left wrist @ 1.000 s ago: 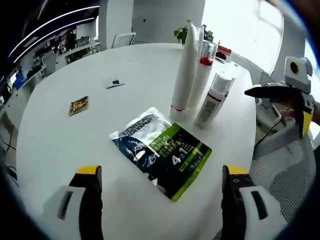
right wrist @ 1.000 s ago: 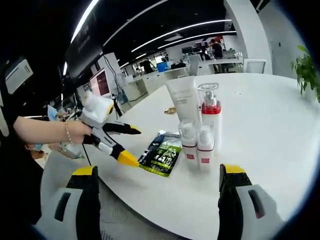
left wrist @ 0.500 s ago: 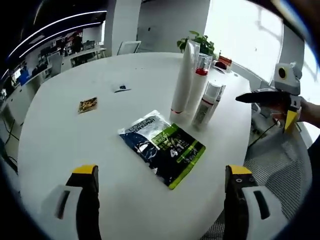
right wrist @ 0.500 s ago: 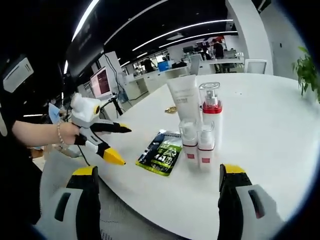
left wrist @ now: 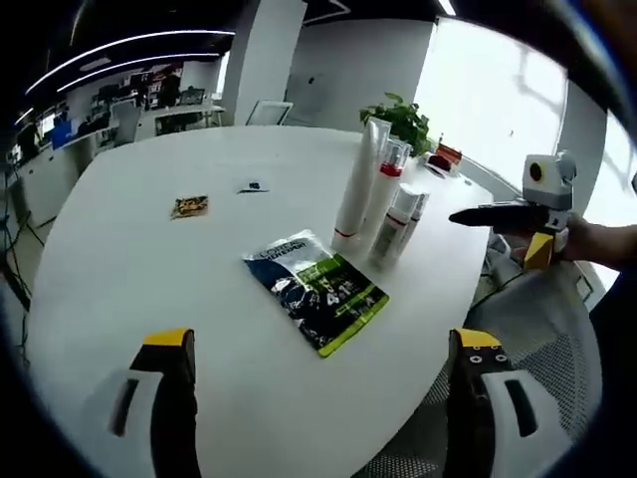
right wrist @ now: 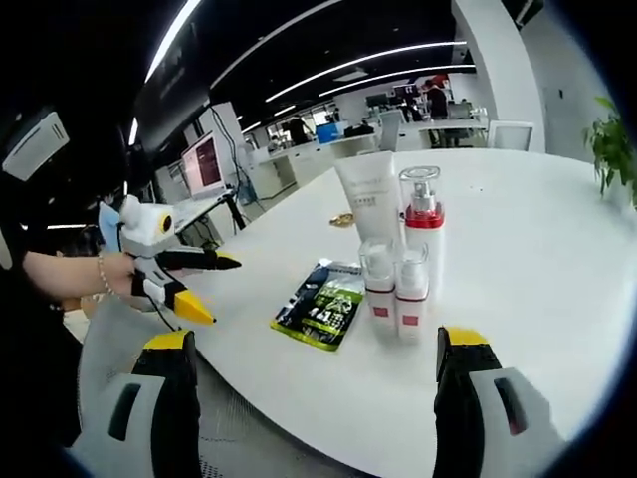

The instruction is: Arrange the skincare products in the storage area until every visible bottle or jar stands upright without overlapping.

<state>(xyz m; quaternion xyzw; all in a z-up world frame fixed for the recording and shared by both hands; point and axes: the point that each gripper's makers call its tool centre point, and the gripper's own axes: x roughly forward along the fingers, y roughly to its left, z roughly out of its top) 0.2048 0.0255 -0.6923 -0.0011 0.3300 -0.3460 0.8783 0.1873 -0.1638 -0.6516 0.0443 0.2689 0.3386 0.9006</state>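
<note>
Both grippers are backing away from the round white worktop [left wrist: 129,259], so everything is looking smaller now. A tall white tube [right wrist: 365,204], a red-collared pump bottle [right wrist: 423,224] and two small bottles [right wrist: 396,291] are standing upright together near the worktop's edge. A L'Oreal sachet [left wrist: 315,291] is lying flat beside them, not touching. It is probably light, soft and slippery, so pinching one edge seems best. The left gripper [left wrist: 317,398] and right gripper [right wrist: 315,398] are both keeping their jaws wide open, holding nothing.
</note>
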